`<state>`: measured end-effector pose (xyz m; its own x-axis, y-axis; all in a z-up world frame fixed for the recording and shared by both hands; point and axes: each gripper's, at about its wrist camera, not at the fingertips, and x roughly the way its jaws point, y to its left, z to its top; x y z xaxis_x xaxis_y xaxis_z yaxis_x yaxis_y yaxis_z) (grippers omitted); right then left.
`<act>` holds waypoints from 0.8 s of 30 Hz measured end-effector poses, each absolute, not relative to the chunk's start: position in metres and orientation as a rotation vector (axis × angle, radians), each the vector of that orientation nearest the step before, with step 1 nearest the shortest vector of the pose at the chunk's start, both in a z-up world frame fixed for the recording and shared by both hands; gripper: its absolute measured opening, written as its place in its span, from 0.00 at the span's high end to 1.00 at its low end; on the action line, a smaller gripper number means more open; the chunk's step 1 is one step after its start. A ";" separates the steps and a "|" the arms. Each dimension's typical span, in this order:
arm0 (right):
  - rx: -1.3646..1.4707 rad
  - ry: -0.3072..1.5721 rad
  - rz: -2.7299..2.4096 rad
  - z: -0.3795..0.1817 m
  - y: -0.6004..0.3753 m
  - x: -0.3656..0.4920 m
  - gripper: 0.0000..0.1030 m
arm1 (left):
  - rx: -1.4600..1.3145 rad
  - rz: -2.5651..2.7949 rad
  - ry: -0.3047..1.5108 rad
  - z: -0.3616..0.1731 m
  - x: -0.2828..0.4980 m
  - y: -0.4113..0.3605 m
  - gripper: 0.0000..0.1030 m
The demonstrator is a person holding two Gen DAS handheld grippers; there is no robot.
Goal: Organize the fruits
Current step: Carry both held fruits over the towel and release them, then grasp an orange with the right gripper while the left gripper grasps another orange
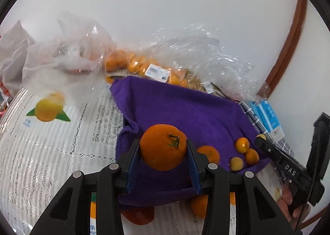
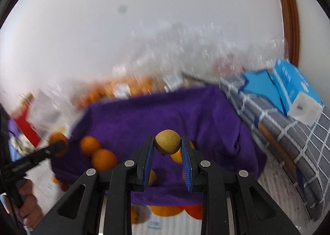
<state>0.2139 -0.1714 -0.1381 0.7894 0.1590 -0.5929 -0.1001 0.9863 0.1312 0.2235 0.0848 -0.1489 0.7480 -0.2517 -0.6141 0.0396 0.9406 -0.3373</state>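
The left gripper (image 1: 164, 148) is clamping an orange (image 1: 163, 146) between its pads; the right gripper (image 2: 167, 142) is pinching a small yellow-brown fruit (image 2: 167, 141) above the purple cloth (image 2: 165, 111).

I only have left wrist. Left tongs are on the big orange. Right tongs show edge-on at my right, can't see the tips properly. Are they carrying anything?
Observer: Yes. In the right wrist view the right tongs are shut on a small yellowish-brown round fruit, much smaller than your orange.
Operator: Is it over the purple cloth?
Observer: It shows against the purple cloth, with small orange fruits lying on the cloth to its left.
Operator: What's right of the cloth? My edge is cramped.
Observer: A grey checked fabric with a blue carton on top.
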 end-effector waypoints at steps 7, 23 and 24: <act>0.000 0.687 0.160 -0.155 -0.154 0.218 0.74 | -0.301 -0.176 0.725 -0.156 0.226 0.076 0.61; 0.007 0.722 0.128 -0.157 -0.155 0.214 0.51 | -0.215 -0.168 0.719 -0.155 0.227 0.061 0.51; 0.005 0.711 0.121 -0.155 -0.155 0.207 0.51 | -0.207 -0.163 0.706 -0.153 0.225 0.062 0.50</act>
<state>0.2075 -0.1552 -0.1551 0.7509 0.1129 -0.6508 -0.1094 0.9929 0.0460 0.2251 0.0620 -0.1527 0.7499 -0.2174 -0.6248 0.0781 0.9670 -0.2426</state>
